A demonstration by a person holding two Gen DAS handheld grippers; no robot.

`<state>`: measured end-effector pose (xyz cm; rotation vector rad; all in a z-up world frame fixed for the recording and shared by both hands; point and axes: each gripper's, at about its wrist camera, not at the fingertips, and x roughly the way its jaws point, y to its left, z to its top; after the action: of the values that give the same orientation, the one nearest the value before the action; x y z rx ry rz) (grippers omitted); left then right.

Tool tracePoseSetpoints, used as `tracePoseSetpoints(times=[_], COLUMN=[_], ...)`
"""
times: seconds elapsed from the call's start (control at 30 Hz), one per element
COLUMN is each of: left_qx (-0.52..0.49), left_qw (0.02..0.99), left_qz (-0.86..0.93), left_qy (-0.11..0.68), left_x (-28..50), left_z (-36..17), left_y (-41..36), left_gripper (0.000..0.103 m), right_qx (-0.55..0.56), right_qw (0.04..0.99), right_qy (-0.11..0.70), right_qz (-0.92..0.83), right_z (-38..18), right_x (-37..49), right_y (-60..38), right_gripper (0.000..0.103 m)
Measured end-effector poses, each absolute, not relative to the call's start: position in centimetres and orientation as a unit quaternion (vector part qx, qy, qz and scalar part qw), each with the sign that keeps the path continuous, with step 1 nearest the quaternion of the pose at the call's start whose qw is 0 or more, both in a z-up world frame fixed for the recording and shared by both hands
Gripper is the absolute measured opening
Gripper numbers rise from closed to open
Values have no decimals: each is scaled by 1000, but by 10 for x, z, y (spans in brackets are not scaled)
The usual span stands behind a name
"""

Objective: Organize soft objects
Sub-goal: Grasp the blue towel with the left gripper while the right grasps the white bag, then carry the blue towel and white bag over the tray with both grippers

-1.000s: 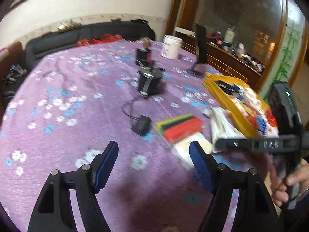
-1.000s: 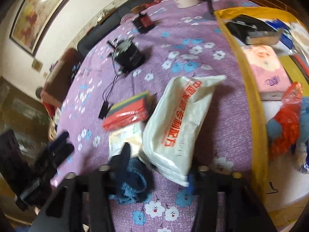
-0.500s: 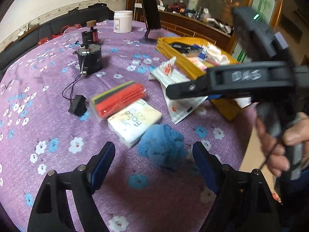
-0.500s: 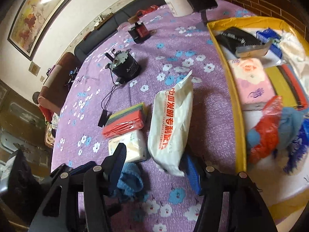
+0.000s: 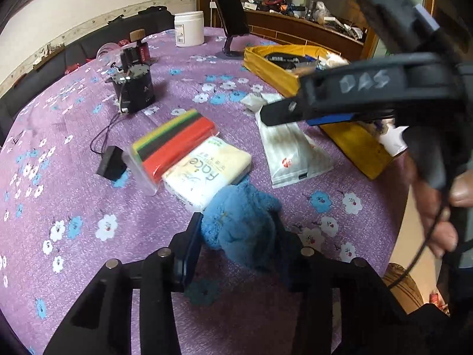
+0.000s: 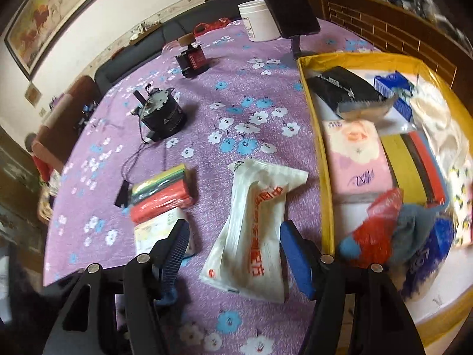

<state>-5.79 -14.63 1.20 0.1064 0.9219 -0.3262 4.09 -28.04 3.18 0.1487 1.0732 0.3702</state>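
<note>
My left gripper is shut on a fluffy blue cloth at the near edge of the purple flowered table. Just beyond lie a cream tissue pack, a pack of coloured sponges and a white wipes bag. My right gripper is open, its jaws on either side of the near end of the white wipes bag, a little above it. The yellow box at the right holds several soft items.
A black cylindrical device with a cable and small black block sits mid-table. A white jar, a dark bottle and a phone stand are at the back. The table edge runs near right.
My left gripper swung toward the blue cloth, came down and closed on it. My right gripper rose and drew back, turning to face the wipes bag and the yellow box.
</note>
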Motion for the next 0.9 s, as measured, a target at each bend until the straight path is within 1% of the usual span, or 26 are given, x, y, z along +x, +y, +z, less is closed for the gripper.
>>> tracePoseSetpoints(times=[0.1,0.13,0.17,0.23,0.3,0.33,0.63,0.9], left_qx=[41,36,32,26,16,12,0,1], left_qw=[886,887,889,892,892,893,899,903], left_qz=[-158,-158,-156,-150,-149,-148,-141,-131], left_qy=[435,432,429,427,426,425,414,409], left_x=[-59,-60,-60,-59,-58,-58,-61,-58], left_z=[19,21,23,26,27,28,37,45], left_y=[-138,-134,-131,-126,-121,-119,-113,-112], left_gripper=[43,42,42,43,43,43,43,43], right_qx=[23,9,-7,-44,-33,-19,78,107], right_qw=[847,849,850,857,859,860,867,865], right_qy=[506,503,501,491,484,481,438,414], right_qz=[162,164,162,150,162,169,226,261], right_z=[29,27,25,21,22,24,47,63], right_x=[43,42,41,38,37,35,14,-1], right_y=[-268,-263,-259,-254,-258,-262,-280,-282], right_gripper=[68,61,52,23,17,15,15,16])
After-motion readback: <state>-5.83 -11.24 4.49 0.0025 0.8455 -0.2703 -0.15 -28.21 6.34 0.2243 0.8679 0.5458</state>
